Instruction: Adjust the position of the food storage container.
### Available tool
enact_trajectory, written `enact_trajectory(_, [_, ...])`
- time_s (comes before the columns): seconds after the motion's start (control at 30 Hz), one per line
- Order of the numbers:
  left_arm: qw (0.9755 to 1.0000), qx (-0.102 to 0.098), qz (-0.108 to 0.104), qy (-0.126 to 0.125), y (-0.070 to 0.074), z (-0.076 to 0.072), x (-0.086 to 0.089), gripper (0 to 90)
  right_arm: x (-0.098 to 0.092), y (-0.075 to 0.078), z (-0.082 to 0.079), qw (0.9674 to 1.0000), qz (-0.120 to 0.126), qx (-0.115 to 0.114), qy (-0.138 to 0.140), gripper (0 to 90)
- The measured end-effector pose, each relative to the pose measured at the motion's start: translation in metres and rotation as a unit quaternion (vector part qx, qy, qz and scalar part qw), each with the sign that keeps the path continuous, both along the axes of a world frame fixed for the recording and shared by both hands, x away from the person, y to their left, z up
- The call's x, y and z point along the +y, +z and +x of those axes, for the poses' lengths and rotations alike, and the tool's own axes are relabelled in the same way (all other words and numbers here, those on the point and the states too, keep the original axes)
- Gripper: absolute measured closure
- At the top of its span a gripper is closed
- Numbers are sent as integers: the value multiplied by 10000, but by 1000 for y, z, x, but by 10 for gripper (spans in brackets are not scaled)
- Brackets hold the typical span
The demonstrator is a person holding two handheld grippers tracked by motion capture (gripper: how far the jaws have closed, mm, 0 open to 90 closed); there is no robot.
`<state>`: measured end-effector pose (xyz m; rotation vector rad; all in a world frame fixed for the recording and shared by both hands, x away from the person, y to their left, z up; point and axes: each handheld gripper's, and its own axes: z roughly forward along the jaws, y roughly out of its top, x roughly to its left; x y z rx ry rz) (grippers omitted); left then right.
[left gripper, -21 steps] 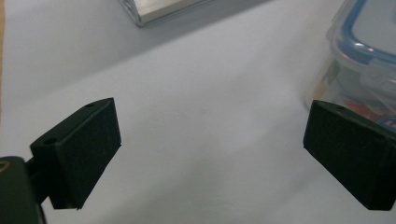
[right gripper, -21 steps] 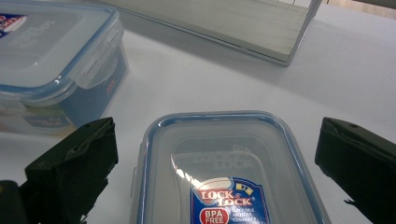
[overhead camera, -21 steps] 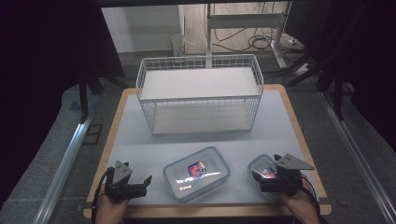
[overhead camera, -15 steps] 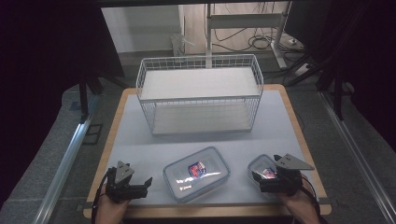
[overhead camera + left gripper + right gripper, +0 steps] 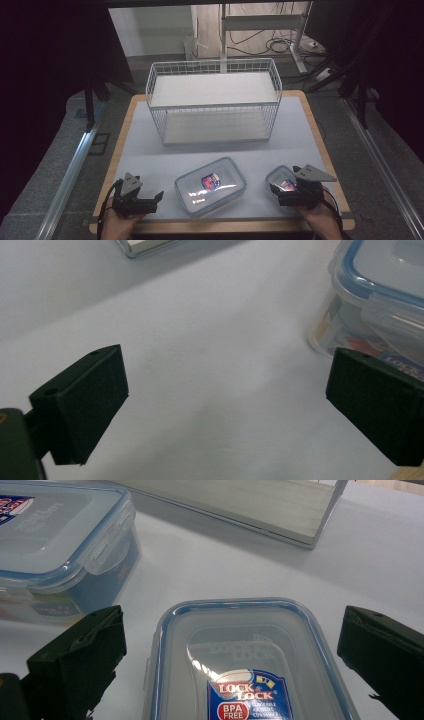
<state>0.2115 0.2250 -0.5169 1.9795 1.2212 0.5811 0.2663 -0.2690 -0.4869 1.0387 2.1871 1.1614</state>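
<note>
My right gripper (image 5: 232,665), jaws spread wide: over small box (image 5: 250,665); my left gripper (image 5: 225,410), released: beside large box (image 5: 210,184).

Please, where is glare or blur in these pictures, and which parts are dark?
High view: room edges dark, table lit, glare on the large container lid. Left gripper view: soft focus, black pads blurred. Right gripper view: the small container label sharp, faint reflections on its lid.

Blue-rimmed clear container (image 5: 250,660), white basket (image 5: 214,102)
</note>
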Motion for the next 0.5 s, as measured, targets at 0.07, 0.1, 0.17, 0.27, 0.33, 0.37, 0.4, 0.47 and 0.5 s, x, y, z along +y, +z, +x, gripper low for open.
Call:
enact_trajectory(0.07, [10000,-14,-14,-45,2,-2,0,75,0,0,0,10000,-3,15,2,0])
enact_trajectory(0.1, [9999,-30,-52,-116,4,-3,0,111,0,0,0,10000,17,30,30,0])
enact_trajectory(0.17, [9997,-66,-130,-213,6,-6,-1,189,0,1,0,10000,28,28,45,0])
enact_trajectory(0.27, [9990,-84,-270,-342,10,-10,-1,346,1,1,-1,10000,6,34,51,0])
enact_trajectory(0.33, [9987,3,-296,-411,11,-13,-3,436,1,1,0,10000,-15,52,47,0])
enact_trajectory(0.37, [9986,51,-305,-430,12,-14,-5,508,1,1,0,10000,-21,71,30,0])
enact_trajectory(0.4, [9984,86,-323,-463,12,-15,-6,563,1,1,0,10000,-20,83,21,0])
enact_trajectory(0.47, [9976,237,-399,-509,12,-19,-9,671,0,1,1,9999,-16,107,-11,0])
enact_trajectory(0.5, [9974,254,-430,-524,11,-20,-10,723,0,1,1,9999,-11,106,-27,0])
